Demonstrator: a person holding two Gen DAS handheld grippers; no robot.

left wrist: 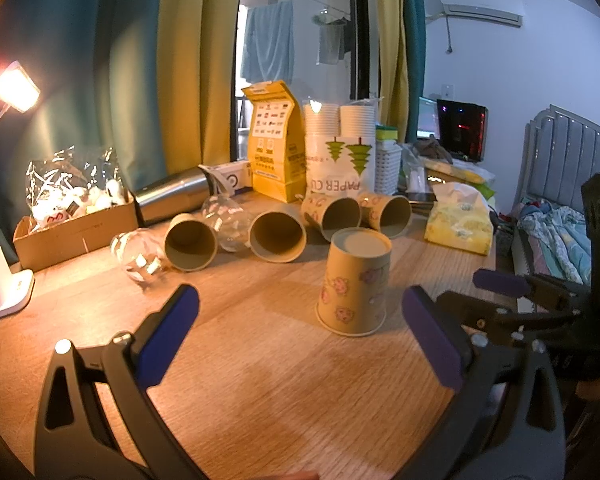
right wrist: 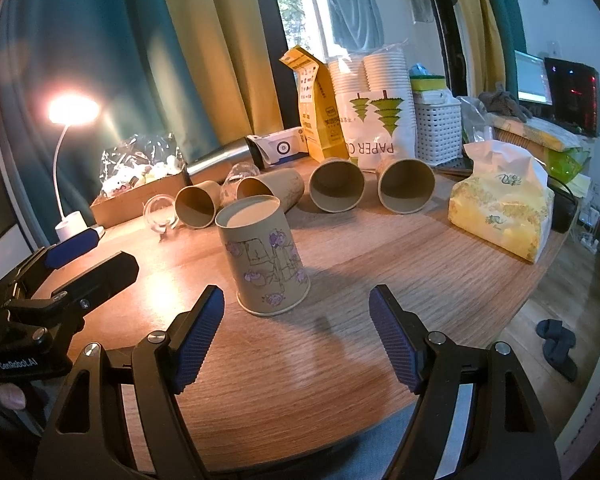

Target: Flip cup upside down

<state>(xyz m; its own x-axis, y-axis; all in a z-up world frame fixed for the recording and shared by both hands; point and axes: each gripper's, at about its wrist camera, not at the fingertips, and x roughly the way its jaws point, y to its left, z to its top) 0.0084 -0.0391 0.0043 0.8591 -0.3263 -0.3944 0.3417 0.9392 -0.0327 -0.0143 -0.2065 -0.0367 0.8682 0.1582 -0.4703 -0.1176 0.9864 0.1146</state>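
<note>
A tan paper cup with purple flower prints (left wrist: 354,284) stands upside down, rim on the wooden table (left wrist: 260,360); it also shows in the right wrist view (right wrist: 266,258). My left gripper (left wrist: 300,320) is open and empty, just short of the cup. My right gripper (right wrist: 296,320) is open and empty, the cup just ahead and slightly left of its gap. Several more tan paper cups (left wrist: 278,236) lie on their sides behind it, mouths towards me (right wrist: 336,190).
Clear glass cups (left wrist: 140,254) lie among the fallen cups. Behind stand a cardboard box (left wrist: 76,236), a steel bottle (left wrist: 176,196), a yellow bag (left wrist: 276,148), a paper cup pack (left wrist: 340,152) and a tissue pack (right wrist: 500,204). A lit lamp (right wrist: 70,184) stands left.
</note>
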